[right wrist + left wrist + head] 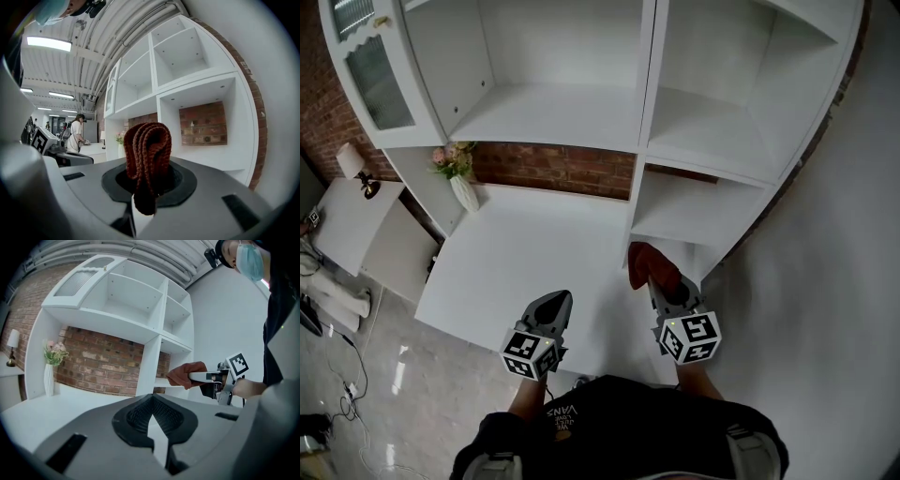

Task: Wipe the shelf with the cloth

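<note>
A rust-brown knitted cloth (652, 265) hangs folded from my right gripper (661, 284), which is shut on it just in front of the white shelf unit's low right compartment (694, 214). In the right gripper view the cloth (147, 154) bulges up between the jaws of the right gripper (146, 187), with that compartment (211, 157) ahead to the right. My left gripper (555, 302) hovers over the white desk surface (525, 253), jaws together and holding nothing. From the left gripper (151, 414) I see the cloth (185, 375) and the right gripper (206, 377) off to the right.
A white vase of flowers (461, 183) stands at the desk's back left against the brick wall. A small lamp (352, 164) sits on a side table at left. Cables (342, 394) lie on the floor. A person (75, 133) stands far off.
</note>
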